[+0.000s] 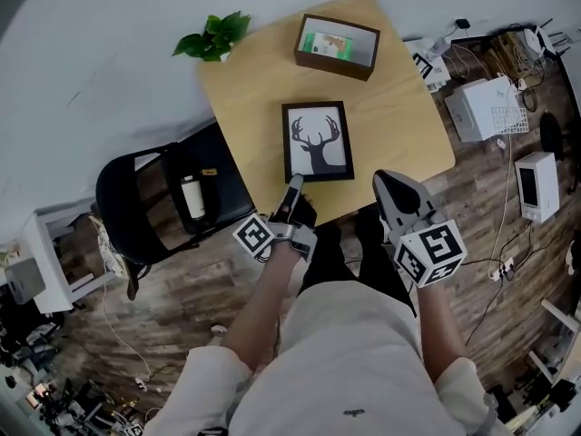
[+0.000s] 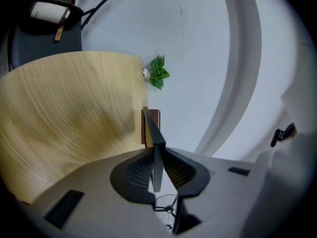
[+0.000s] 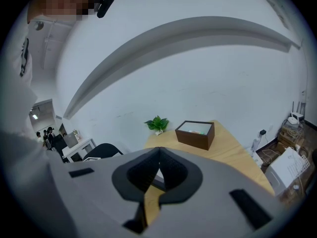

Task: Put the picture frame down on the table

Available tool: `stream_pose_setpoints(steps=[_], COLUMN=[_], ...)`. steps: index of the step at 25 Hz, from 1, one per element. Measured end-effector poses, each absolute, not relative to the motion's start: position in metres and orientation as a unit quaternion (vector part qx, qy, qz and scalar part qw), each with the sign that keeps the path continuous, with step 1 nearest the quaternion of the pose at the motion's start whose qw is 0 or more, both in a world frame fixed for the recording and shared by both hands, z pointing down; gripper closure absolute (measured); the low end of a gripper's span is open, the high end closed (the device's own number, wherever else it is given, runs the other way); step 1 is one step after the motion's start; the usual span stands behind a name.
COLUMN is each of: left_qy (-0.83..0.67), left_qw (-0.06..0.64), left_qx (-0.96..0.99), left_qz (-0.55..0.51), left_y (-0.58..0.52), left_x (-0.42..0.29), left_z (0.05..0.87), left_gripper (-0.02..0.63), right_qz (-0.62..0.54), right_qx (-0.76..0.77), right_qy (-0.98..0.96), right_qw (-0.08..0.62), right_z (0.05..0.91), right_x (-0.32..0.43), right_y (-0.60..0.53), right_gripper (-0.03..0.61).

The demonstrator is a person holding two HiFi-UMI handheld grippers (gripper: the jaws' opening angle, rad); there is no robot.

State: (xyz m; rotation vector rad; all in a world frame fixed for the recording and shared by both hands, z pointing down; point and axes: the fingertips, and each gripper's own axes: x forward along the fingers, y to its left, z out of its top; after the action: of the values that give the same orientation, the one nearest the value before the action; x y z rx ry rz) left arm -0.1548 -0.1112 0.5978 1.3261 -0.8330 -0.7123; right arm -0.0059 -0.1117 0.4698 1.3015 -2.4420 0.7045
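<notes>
The black picture frame (image 1: 317,141) with a deer silhouette lies face up and roughly level over the middle of the light wooden table (image 1: 390,125). Whether it touches the top I cannot tell. My left gripper (image 1: 292,187) is shut on the frame's near left corner. In the left gripper view the frame (image 2: 154,143) runs edge-on between the jaws of the left gripper (image 2: 156,170), with the table (image 2: 64,108) off to one side. My right gripper (image 1: 386,182) hangs at the table's near edge, right of the frame. The right gripper (image 3: 159,157) is shut with nothing in it.
A brown open box (image 1: 337,47) stands at the table's far side and shows again as the box (image 3: 194,134). A small green plant (image 1: 216,36) sits at the far left corner. A black chair (image 1: 154,198) carrying a white bottle (image 1: 192,196) stands left of the table. Cables and white boxes (image 1: 479,105) crowd the floor on the right.
</notes>
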Motion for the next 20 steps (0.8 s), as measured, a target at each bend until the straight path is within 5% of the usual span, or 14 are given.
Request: stream_pose_setpoints(steps=[20], left_qy=[-0.388], left_qw=[0.668], left_qx=[0.555], left_qz=[-0.31], left_y=[-0.12], left_x=[-0.146], left_z=[0.628], left_gripper=[0.549], right_qz=[0.255], right_qx=[0.456], right_qy=[-0.839], right_qw=[0.15], right_z=[0.482], right_x=[0.002], right_y=[-0.105], right_gripper=[0.58])
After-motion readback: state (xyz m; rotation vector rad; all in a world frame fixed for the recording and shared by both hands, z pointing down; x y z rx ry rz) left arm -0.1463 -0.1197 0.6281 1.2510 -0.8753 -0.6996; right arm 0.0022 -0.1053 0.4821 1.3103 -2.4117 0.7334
